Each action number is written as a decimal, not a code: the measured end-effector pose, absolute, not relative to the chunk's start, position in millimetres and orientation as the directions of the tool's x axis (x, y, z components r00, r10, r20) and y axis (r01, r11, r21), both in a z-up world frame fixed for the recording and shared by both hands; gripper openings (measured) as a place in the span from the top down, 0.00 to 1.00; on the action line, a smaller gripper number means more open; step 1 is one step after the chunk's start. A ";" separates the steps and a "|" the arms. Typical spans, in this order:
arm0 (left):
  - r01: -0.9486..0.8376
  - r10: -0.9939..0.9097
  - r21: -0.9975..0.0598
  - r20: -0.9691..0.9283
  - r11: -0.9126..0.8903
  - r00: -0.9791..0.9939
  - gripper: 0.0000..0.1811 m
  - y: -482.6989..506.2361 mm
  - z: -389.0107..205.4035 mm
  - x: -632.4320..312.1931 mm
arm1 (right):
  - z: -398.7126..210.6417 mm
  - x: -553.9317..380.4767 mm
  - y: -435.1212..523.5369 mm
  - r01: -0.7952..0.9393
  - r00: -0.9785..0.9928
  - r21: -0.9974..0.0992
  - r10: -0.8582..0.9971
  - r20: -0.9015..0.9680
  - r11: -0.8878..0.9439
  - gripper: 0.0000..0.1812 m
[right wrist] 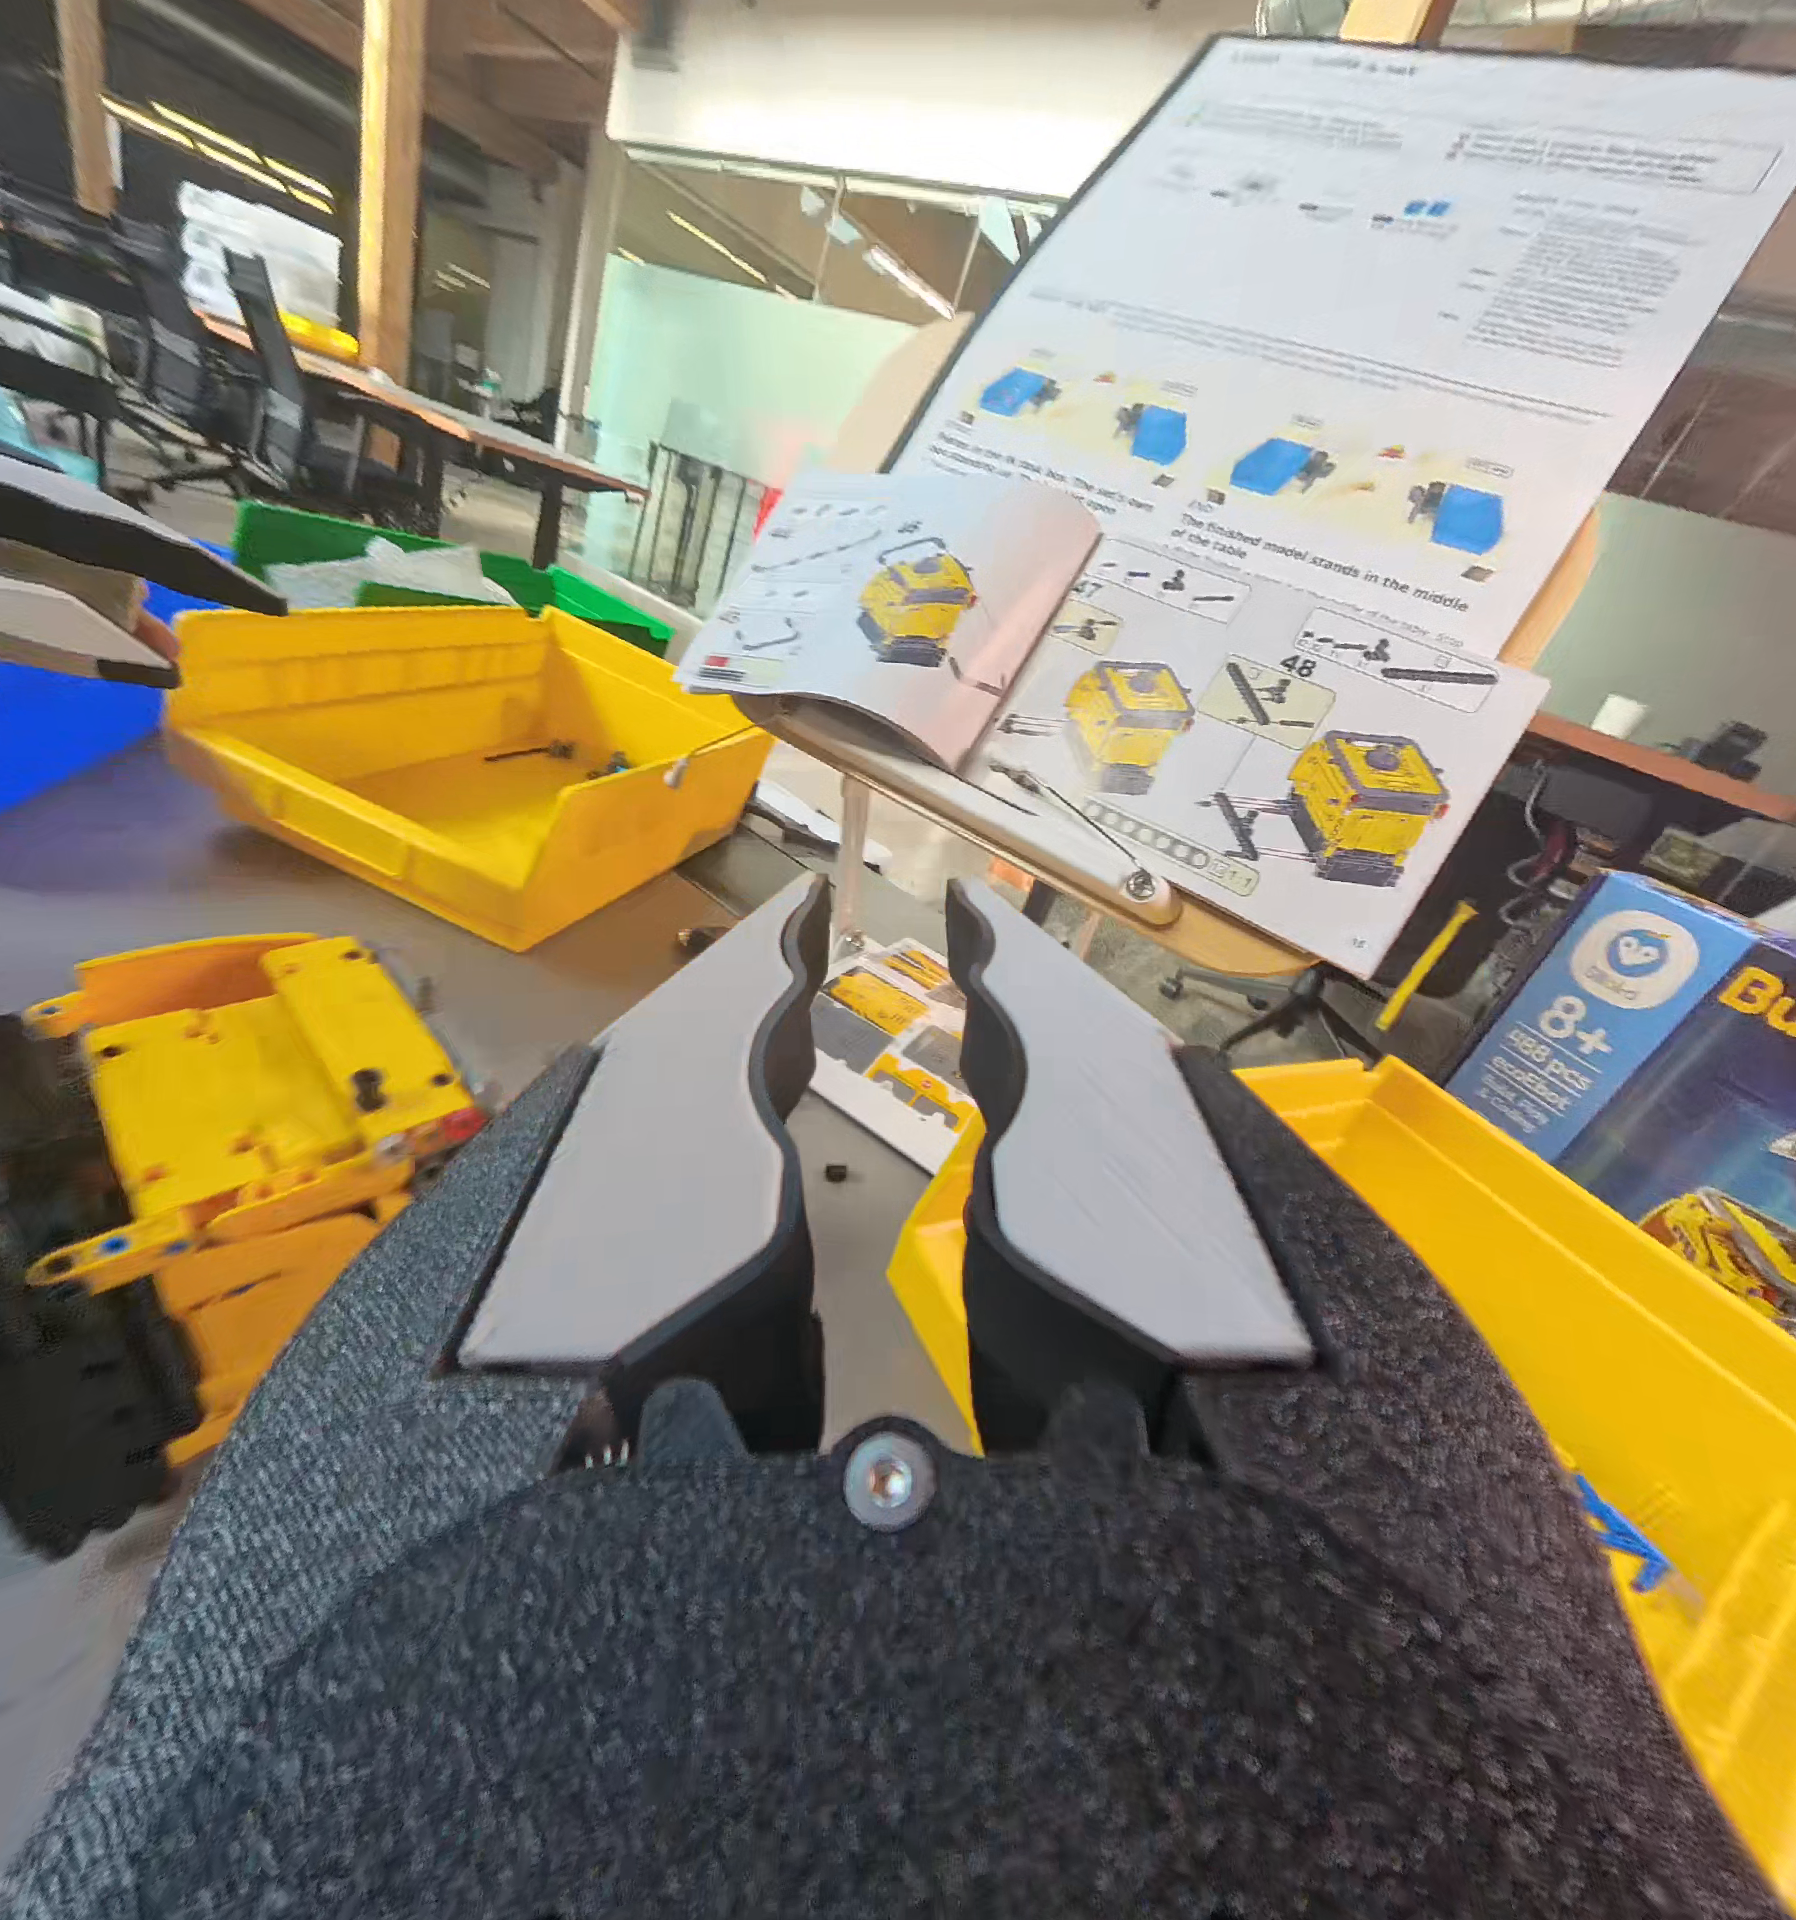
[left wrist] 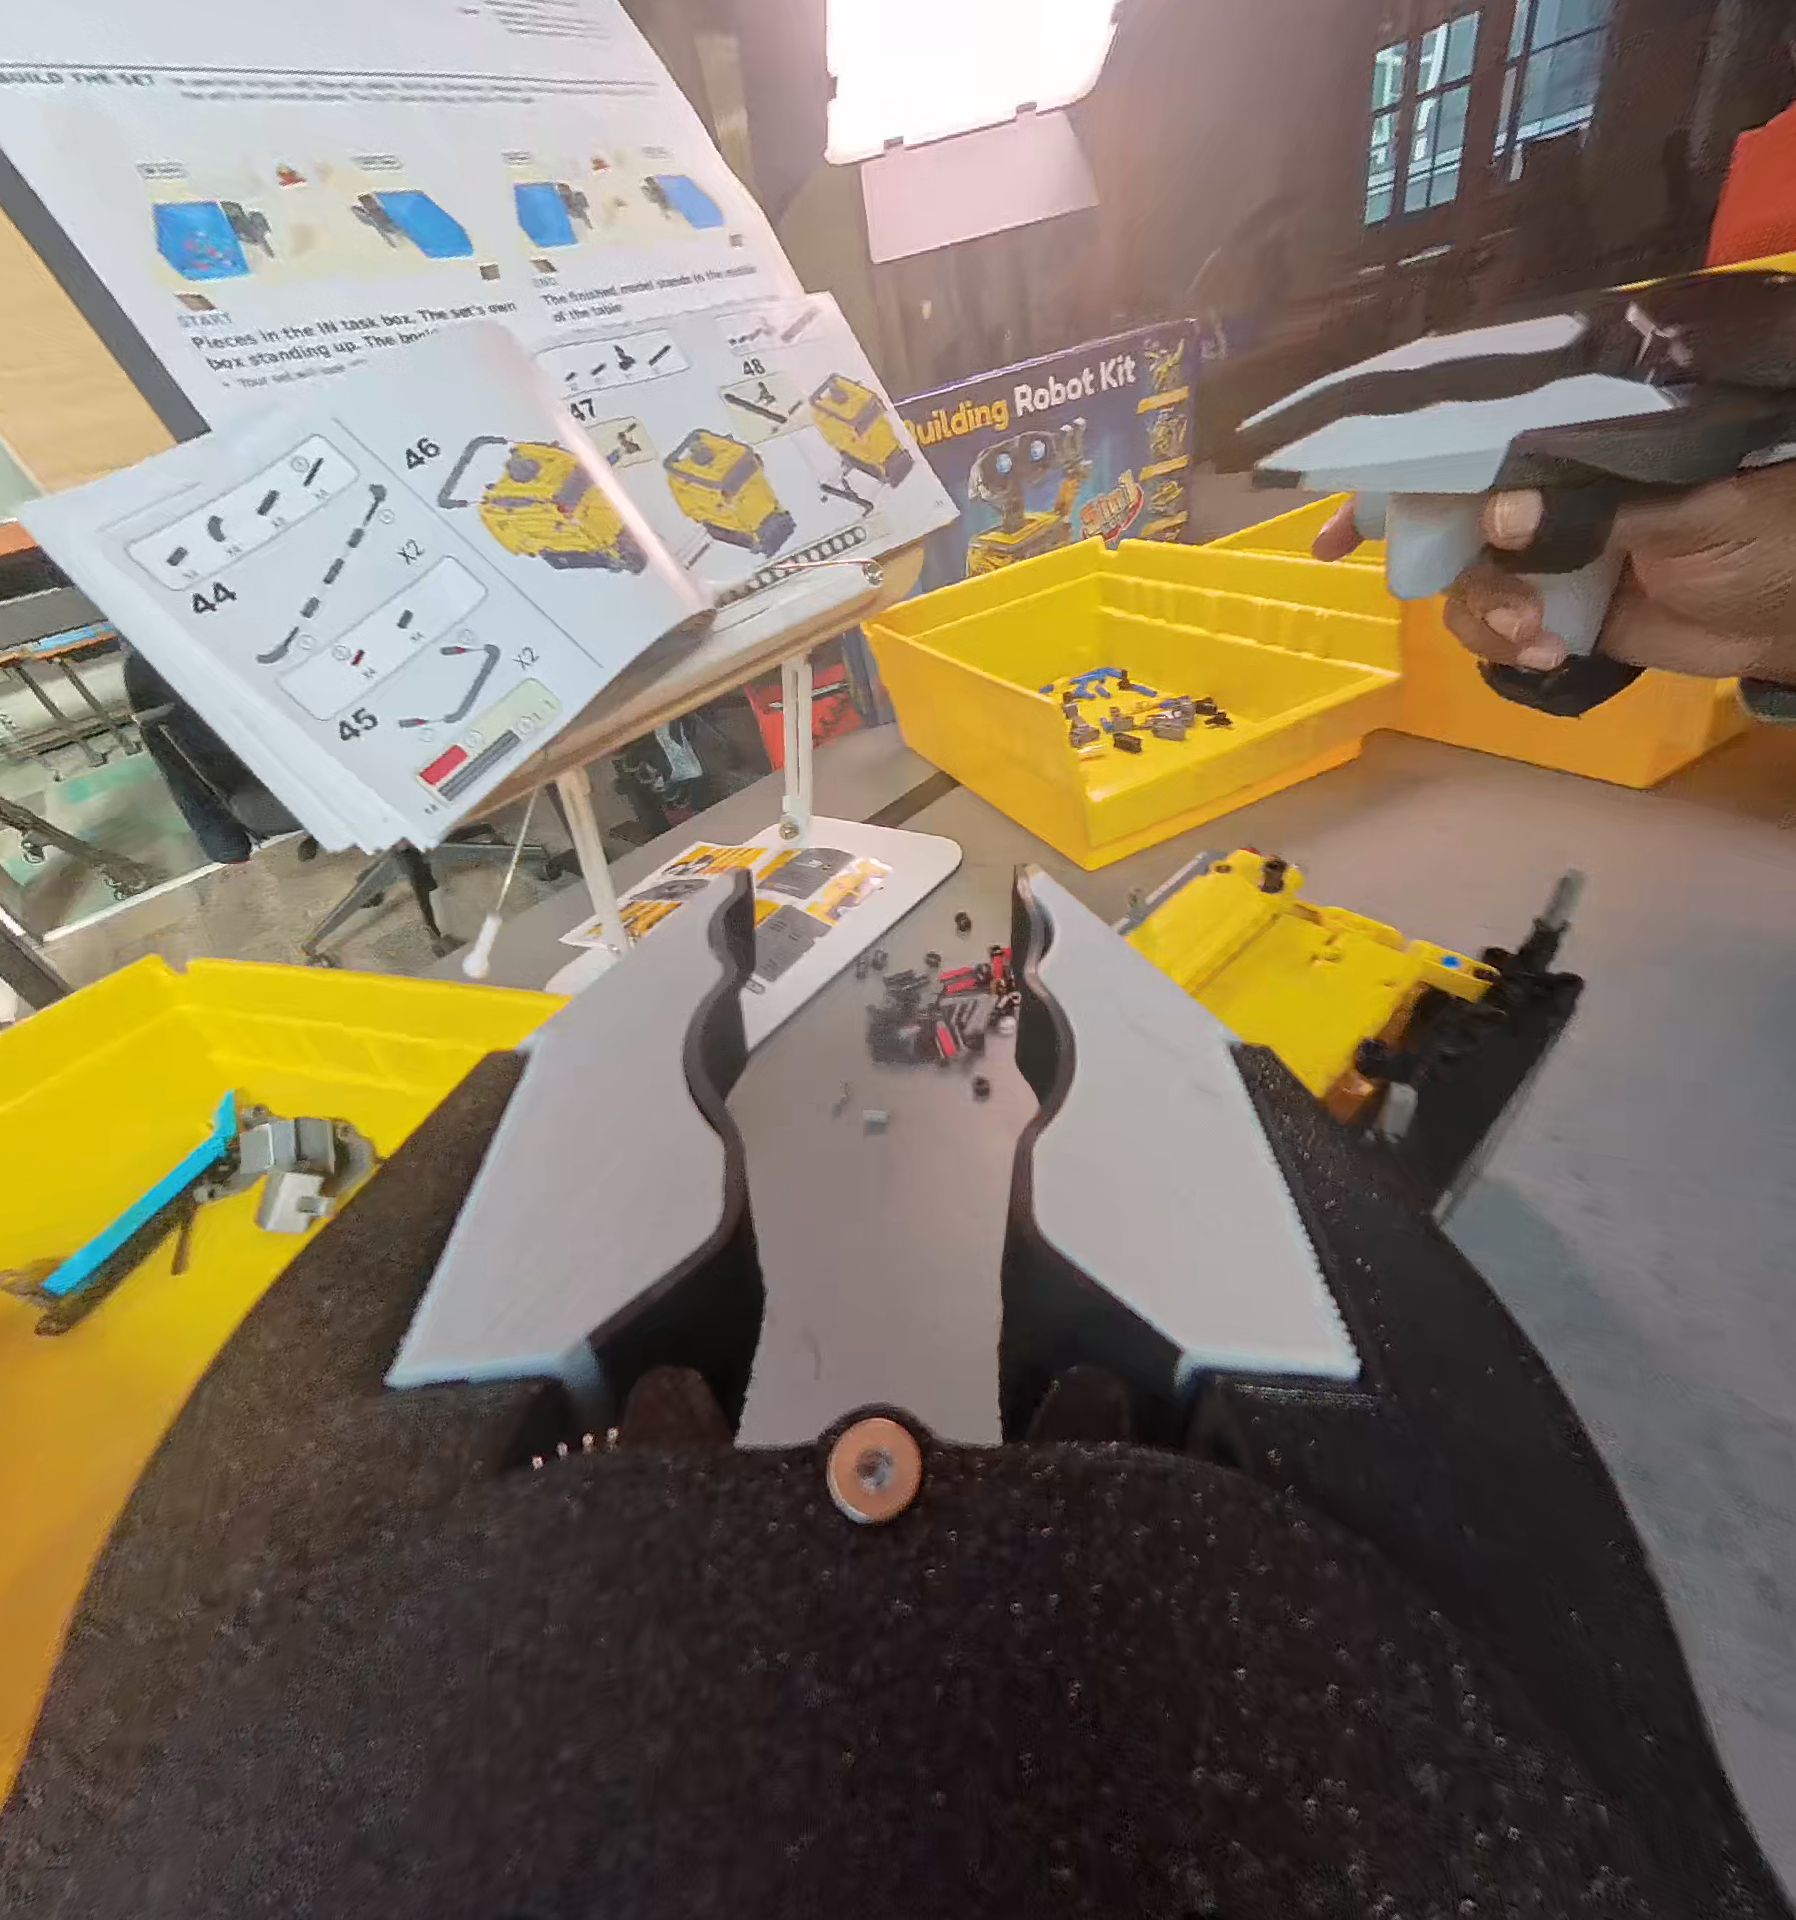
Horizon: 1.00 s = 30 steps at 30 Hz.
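A grey table (left wrist: 1652, 1091) carries the work, in an open office with desks and chairs behind.

Nearest in the left wrist view, the left gripper (left wrist: 878, 914) hangs over bare table, jaws well apart and holding nothing. Just beyond its tips lies a loose heap of small black and red pieces (left wrist: 941, 1003), with clear grey surface between them and the fingers. To the left, close by, a yellow bin (left wrist: 94, 1039) holds a blue and grey sub-assembly (left wrist: 187, 1184); its rim sits beside the left finger. To the right lies a yellow and black model (left wrist: 1320, 987) on its side, near the right finger but apart from it. The table to the right of it is open.

Farther off, a white stand holds an open booklet (left wrist: 437, 561) tilted back, in front of a large printed sheet (left wrist: 354, 187). A second bin (left wrist: 1112, 665) behind holds small blue and black pieces. The kit box (left wrist: 1060, 436) stands upright behind that.

The right gripper (right wrist: 889, 904) also has its jaws apart, more narrowly, and empty. It is raised, a hand (left wrist: 1642, 582) on its grip. Below it a bin's edge (right wrist: 1496, 1247) is on the right and the model (right wrist: 250, 1101) on the left, with a strip of table between.
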<state>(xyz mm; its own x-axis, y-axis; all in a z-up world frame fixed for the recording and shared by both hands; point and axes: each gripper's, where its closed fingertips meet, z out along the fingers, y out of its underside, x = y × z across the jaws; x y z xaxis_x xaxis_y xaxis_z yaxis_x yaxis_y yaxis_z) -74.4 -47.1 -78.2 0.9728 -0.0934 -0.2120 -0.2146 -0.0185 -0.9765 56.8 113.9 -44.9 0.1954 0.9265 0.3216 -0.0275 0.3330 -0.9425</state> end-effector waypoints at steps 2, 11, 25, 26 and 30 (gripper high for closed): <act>-0.226 -0.081 -0.974 -0.224 -0.019 0.971 0.74 -22.3 -66.0 -82.0 | -35.2 23.9 138.8 0.052 0.211 -0.943 0.919 0.333 0.329 0.88; -0.109 0.003 -0.993 -0.109 0.044 0.994 0.75 77.8 -12.3 -124.2 | -51.8 -120.3 211.2 0.494 0.028 -0.673 0.763 0.646 0.551 0.95; -0.023 0.028 -1.000 -0.024 -0.020 0.999 0.78 82.8 -53.0 -155.4 | -9.9 -75.0 246.2 0.318 0.263 -0.828 0.796 0.545 0.462 0.93; -0.022 0.018 -1.000 -0.022 -0.017 1.000 0.78 85.4 -52.2 -150.4 | -12.7 -86.2 233.9 0.338 0.216 -0.795 0.780 0.587 0.504 0.90; -0.080 0.001 -0.996 -0.080 -0.030 0.997 0.78 83.4 -54.9 -134.7 | -42.0 -122.3 227.9 0.493 0.112 -0.637 0.682 0.722 0.593 0.95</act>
